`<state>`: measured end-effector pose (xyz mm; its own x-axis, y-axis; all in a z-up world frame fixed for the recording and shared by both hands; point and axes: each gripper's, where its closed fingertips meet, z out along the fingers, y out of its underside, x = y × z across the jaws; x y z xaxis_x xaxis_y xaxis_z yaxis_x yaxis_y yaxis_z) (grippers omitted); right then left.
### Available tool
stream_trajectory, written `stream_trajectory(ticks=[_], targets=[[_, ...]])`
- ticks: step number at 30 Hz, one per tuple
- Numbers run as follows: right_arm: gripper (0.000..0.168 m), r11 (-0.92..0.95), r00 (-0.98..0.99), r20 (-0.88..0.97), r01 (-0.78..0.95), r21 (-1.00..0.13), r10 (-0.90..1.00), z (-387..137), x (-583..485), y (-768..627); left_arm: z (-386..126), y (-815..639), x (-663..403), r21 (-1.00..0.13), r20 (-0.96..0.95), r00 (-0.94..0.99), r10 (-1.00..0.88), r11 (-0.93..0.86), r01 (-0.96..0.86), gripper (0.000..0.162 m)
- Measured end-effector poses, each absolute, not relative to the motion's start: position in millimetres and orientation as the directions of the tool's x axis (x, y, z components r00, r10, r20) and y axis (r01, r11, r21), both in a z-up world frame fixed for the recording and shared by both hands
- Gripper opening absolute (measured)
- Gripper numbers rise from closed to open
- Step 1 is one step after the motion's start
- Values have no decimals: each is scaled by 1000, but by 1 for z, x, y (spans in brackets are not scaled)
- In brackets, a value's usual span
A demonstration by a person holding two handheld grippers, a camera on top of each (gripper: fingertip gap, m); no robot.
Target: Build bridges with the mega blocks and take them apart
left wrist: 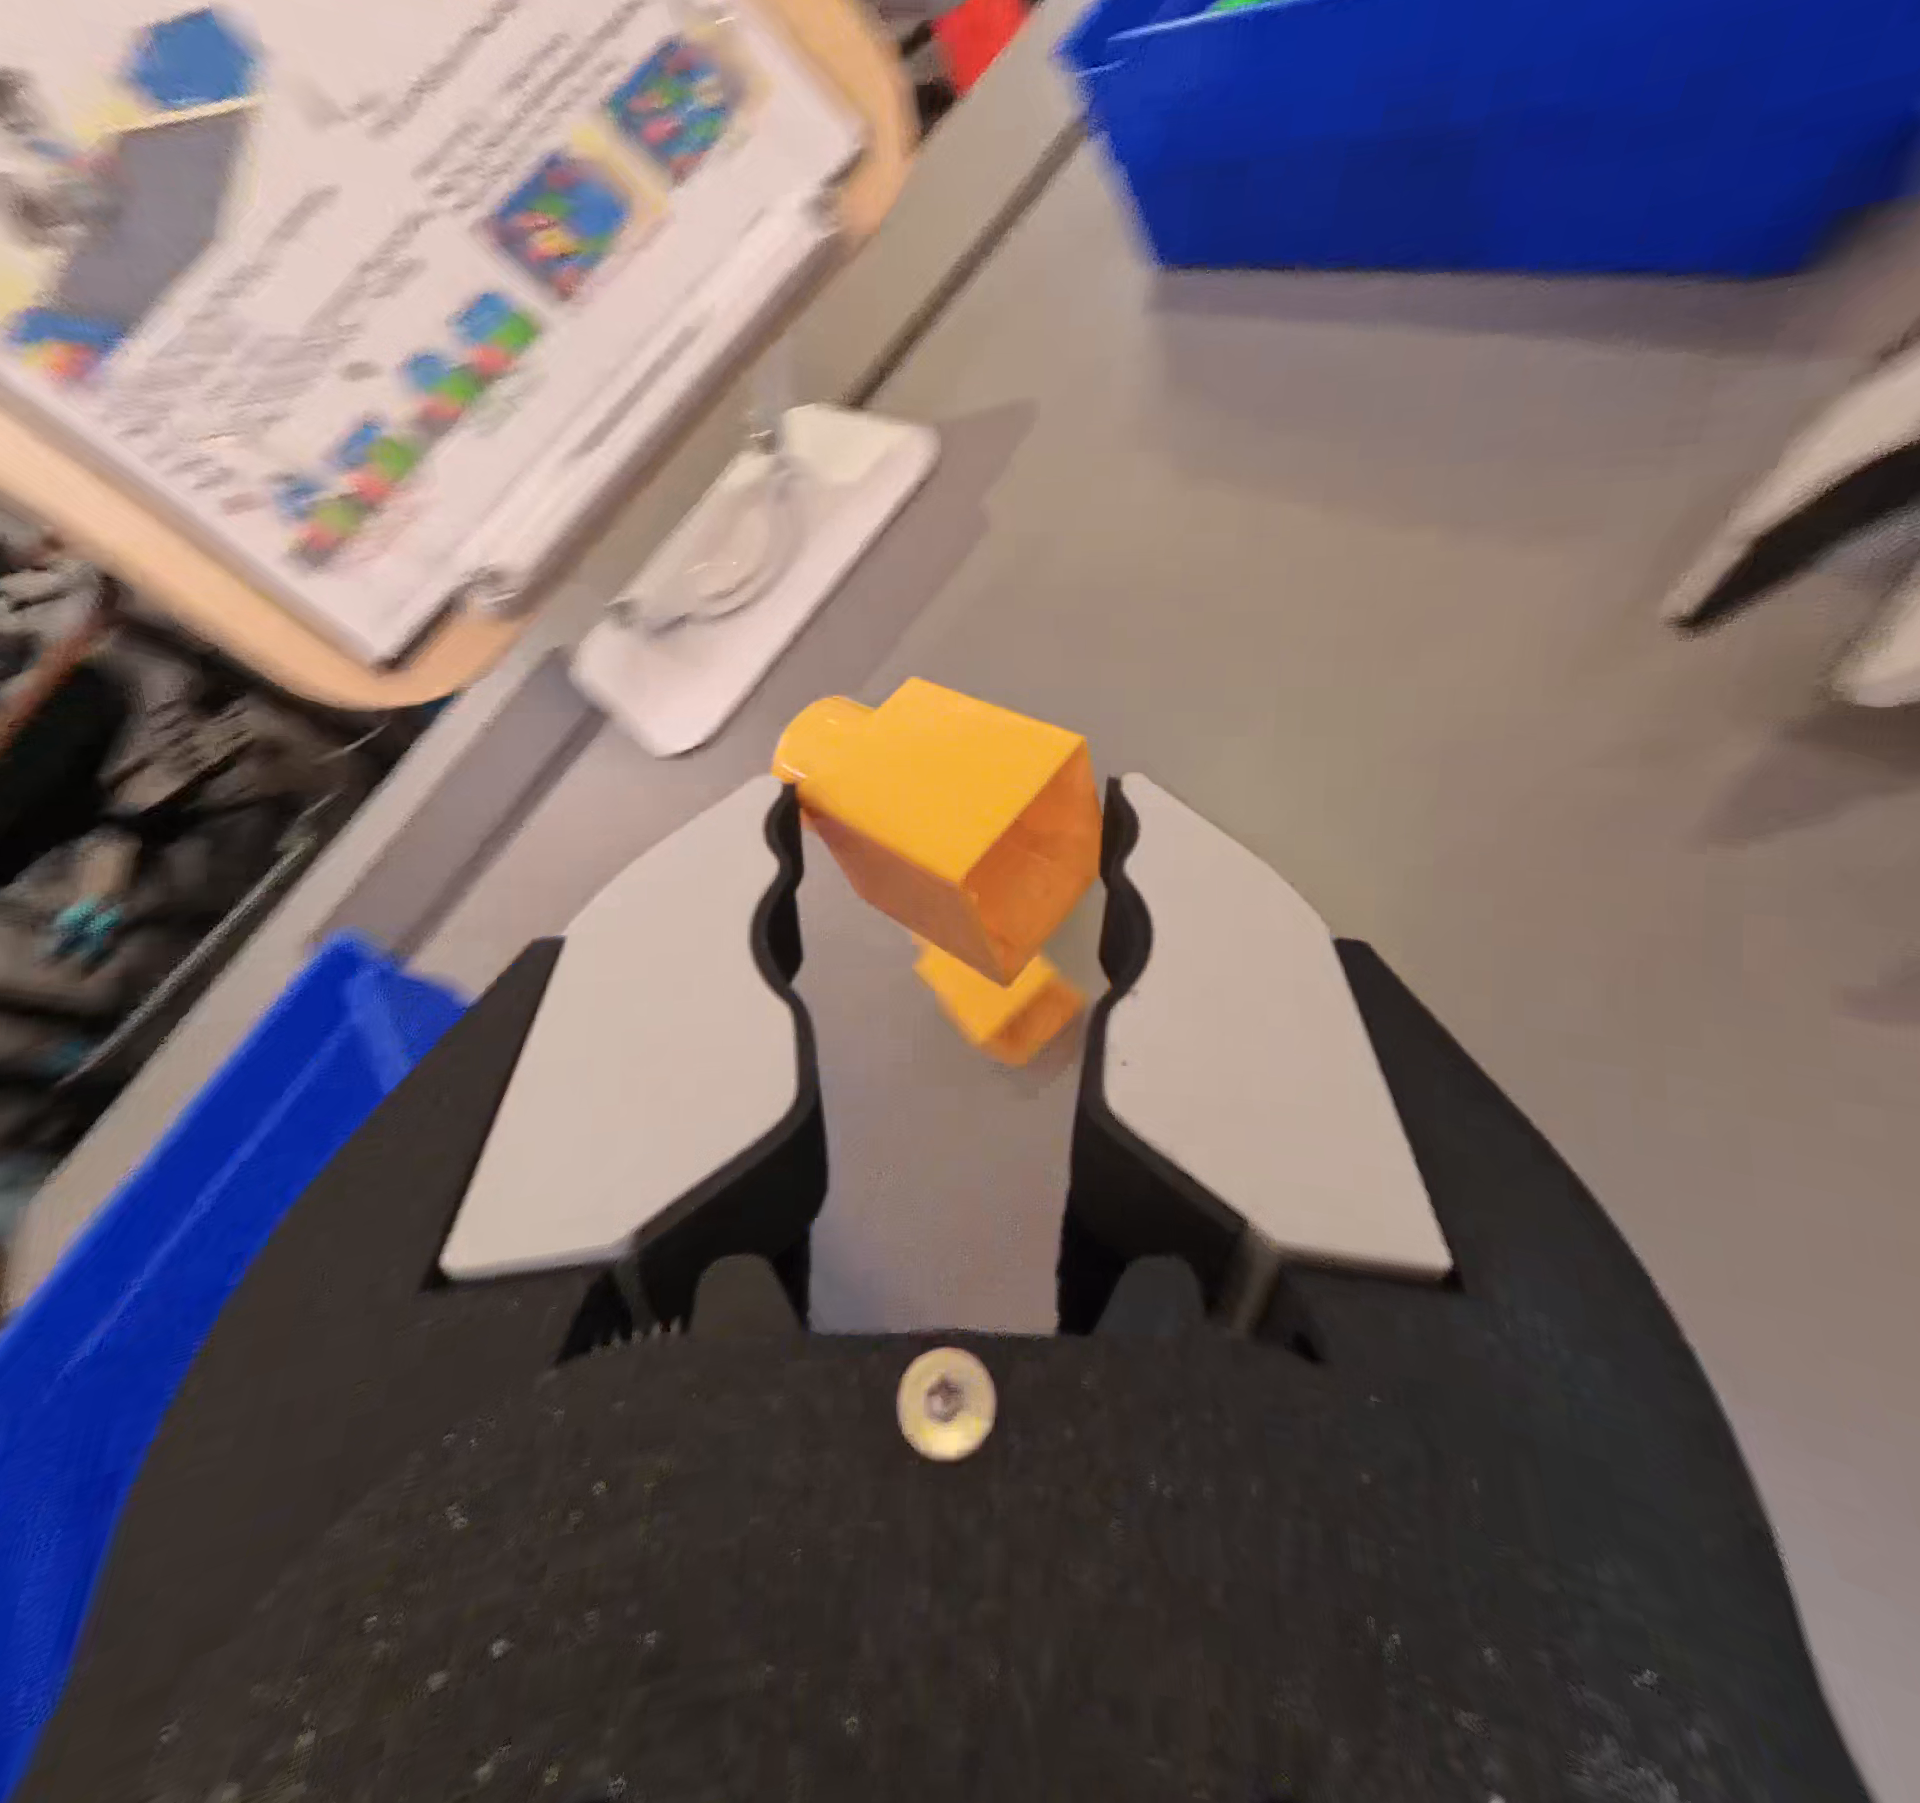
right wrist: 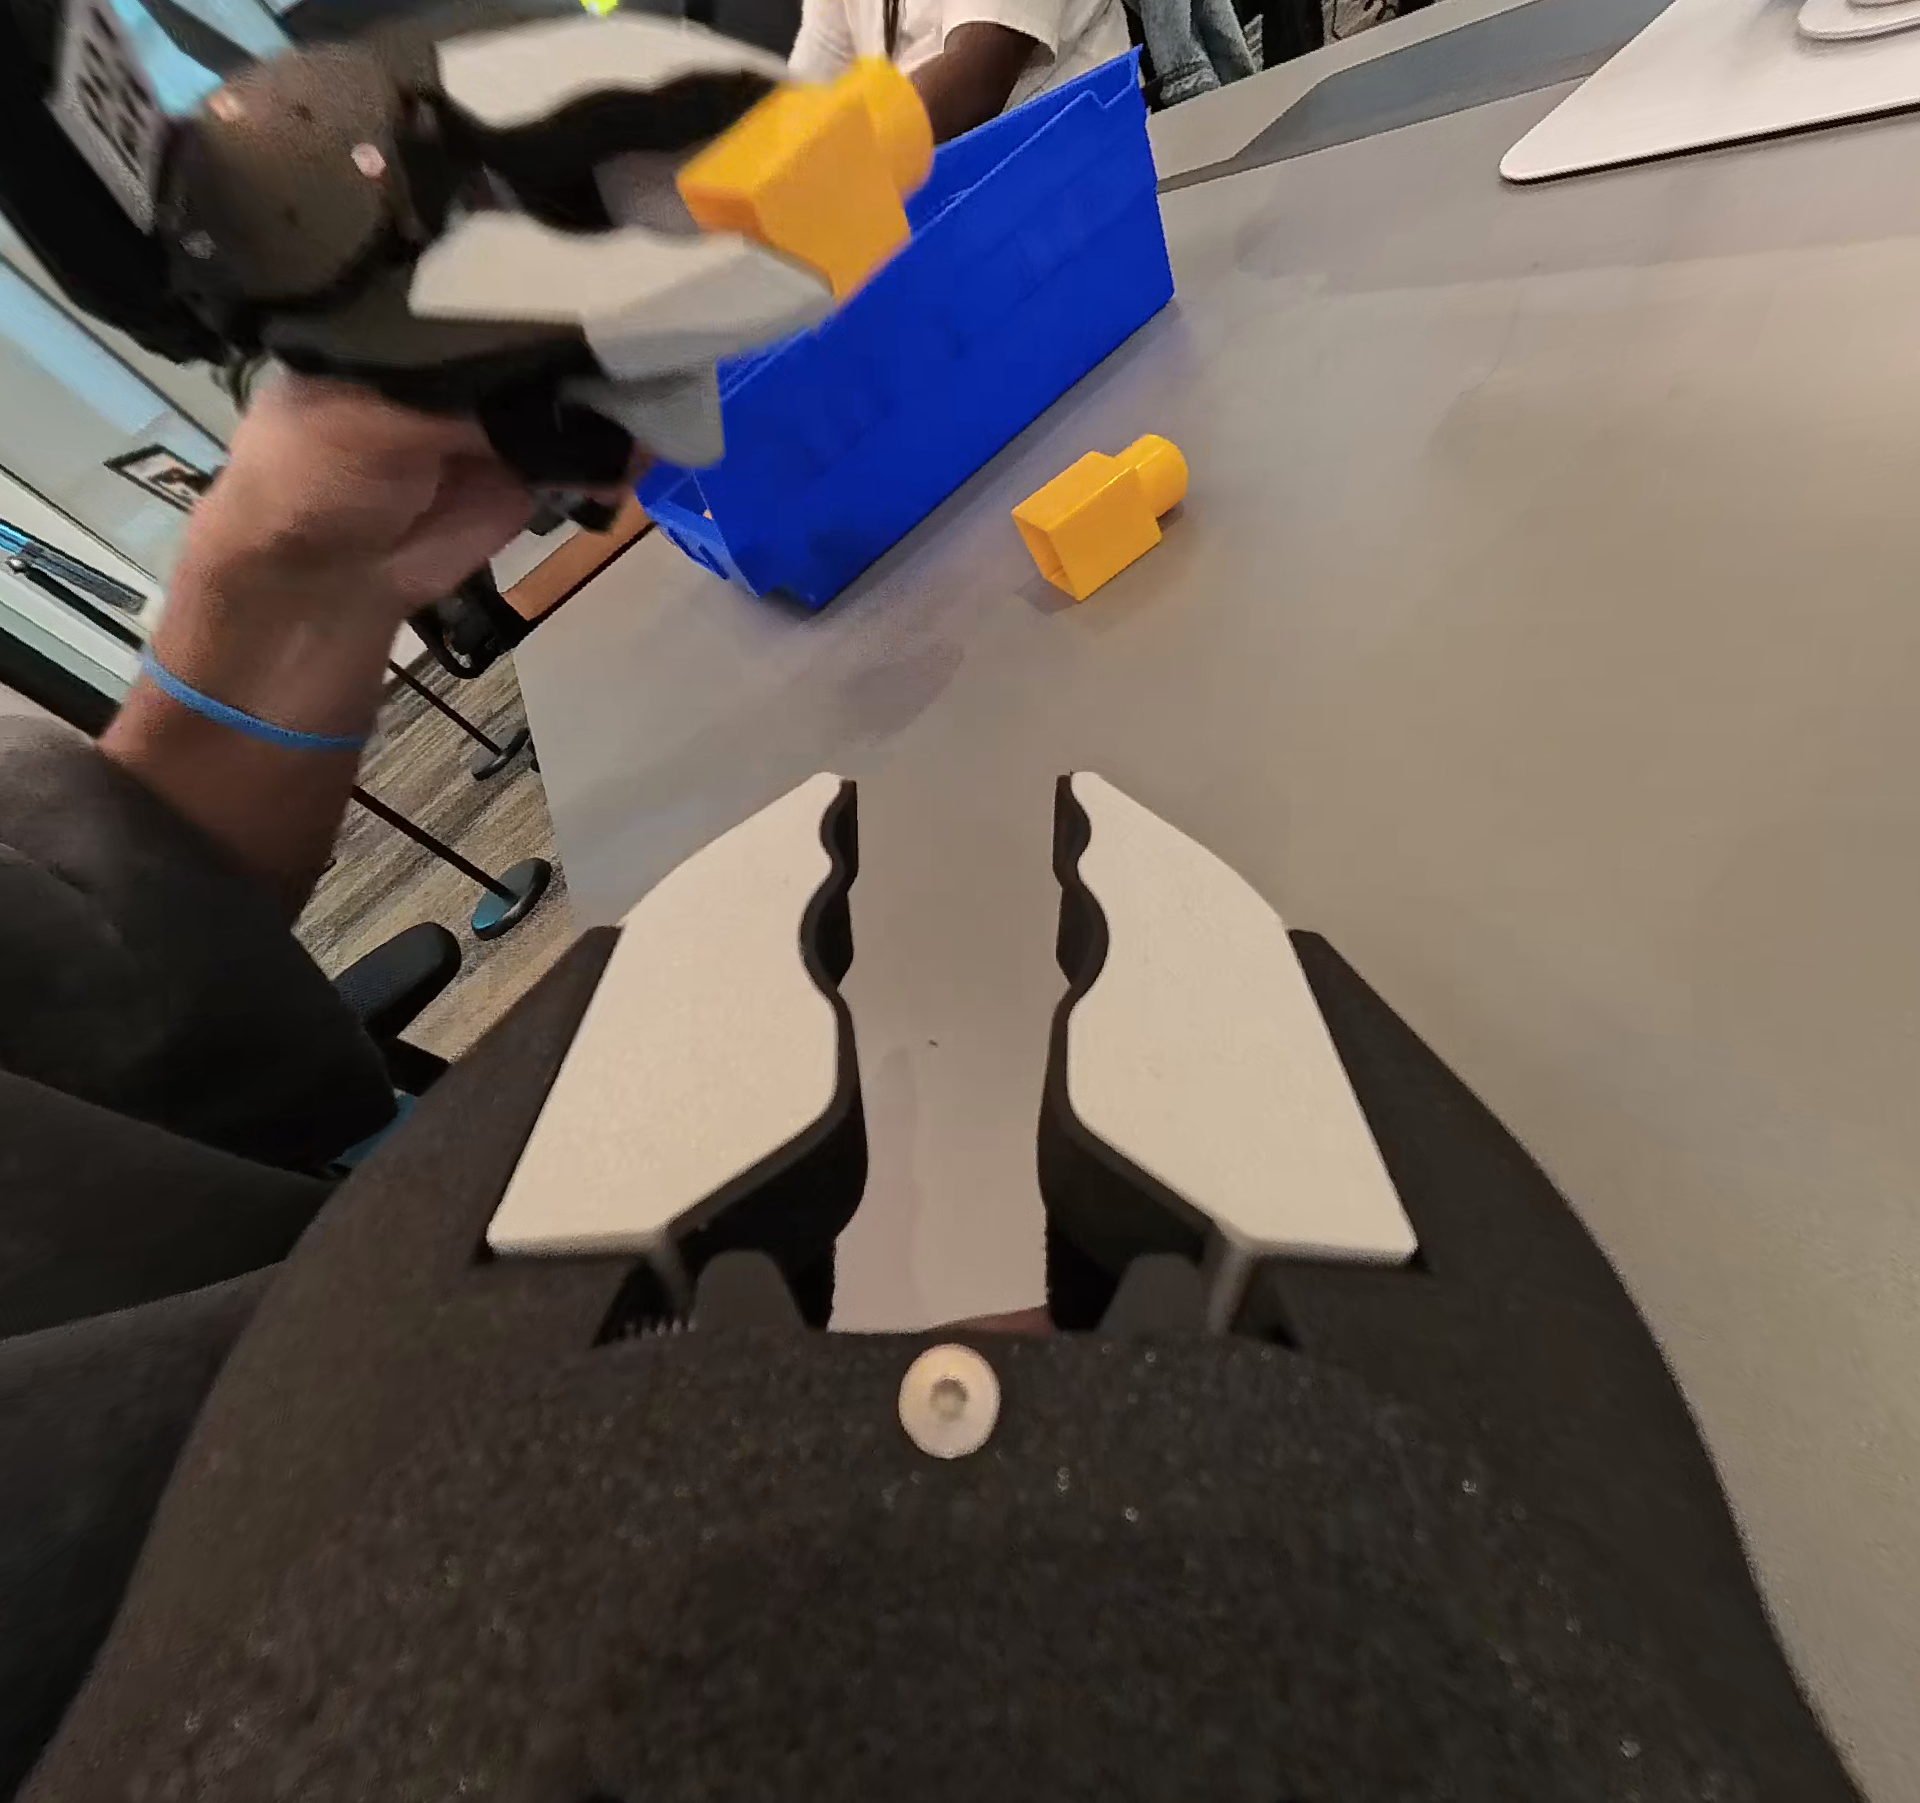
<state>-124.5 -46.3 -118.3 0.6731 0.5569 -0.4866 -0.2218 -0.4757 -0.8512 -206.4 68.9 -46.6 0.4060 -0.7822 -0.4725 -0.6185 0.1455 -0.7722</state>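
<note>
1. Two yellow blocks matter now: one is in my left gripper (left wrist: pixel 945 797), and one lies on the grey table (right wrist: pixel 1558 714).
2. My left gripper pinches the held yellow block (left wrist: pixel 940 818) at its tips. The block sits tilted, with its round knob pointing up and to the left and its hollow end facing back at me.
3. The loose yellow block (right wrist: pixel 1096 517) lies on its side, close to the blue bin (right wrist: pixel 935 382). Its knob points away, up and to the right.
4. In the left wrist view, the loose block shows just below the held one, so my left gripper is right above it.
5. My right gripper (right wrist: pixel 956 818) is partly open and holds nothing. The loose block is well ahead of it.
6. I think the left is nearer, so it should bring its block down.
</note>
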Motion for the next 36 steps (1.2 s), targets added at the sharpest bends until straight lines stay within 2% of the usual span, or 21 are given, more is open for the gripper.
stream_trajectory(ticks=[2, 6, 10, 16, 23, 31, 33, 36], targets=[[36, -477, 667, -494, -229, -848, 558, -118, -124, -47, -71, 57, -195, -775, -431, 323, -843, 163, -611, 55], [36, -478, 662, -497, -231, -847, 561, -118, -124, -48, -121, 65, -186, -692, -440, 244, -864, 152, -706, 55], [35, -479, 661, -498, -232, -847, 561, -118, -124, -48, -149, 75, -173, -634, -450, 194, -872, 159, -757, 55], [35, -482, 655, -506, -239, -843, 561, -117, -124, -48, -169, 90, -174, -519, -505, 107, -857, 202, -831, 55], [35, -489, 645, -518, -246, -837, 562, -117, -124, -48, -176, 96, -179, -479, -532, 70, -844, 232, -847, 56], [35, -496, 638, -529, -253, -831, 560, -118, -123, -48, -152, 89, -187, -561, -492, 159, -856, 173, -809, 69], [35, -496, 636, -531, -257, -829, 559, -117, -123, -47, -120, 79, -197, -631, -482, 235, -844, 147, -762, 69], [35, -498, 633, -536, -260, -827, 558, -117, -123, -47, -53, 60, -232, -805, -383, 450, -807, 53, -591, 69]])
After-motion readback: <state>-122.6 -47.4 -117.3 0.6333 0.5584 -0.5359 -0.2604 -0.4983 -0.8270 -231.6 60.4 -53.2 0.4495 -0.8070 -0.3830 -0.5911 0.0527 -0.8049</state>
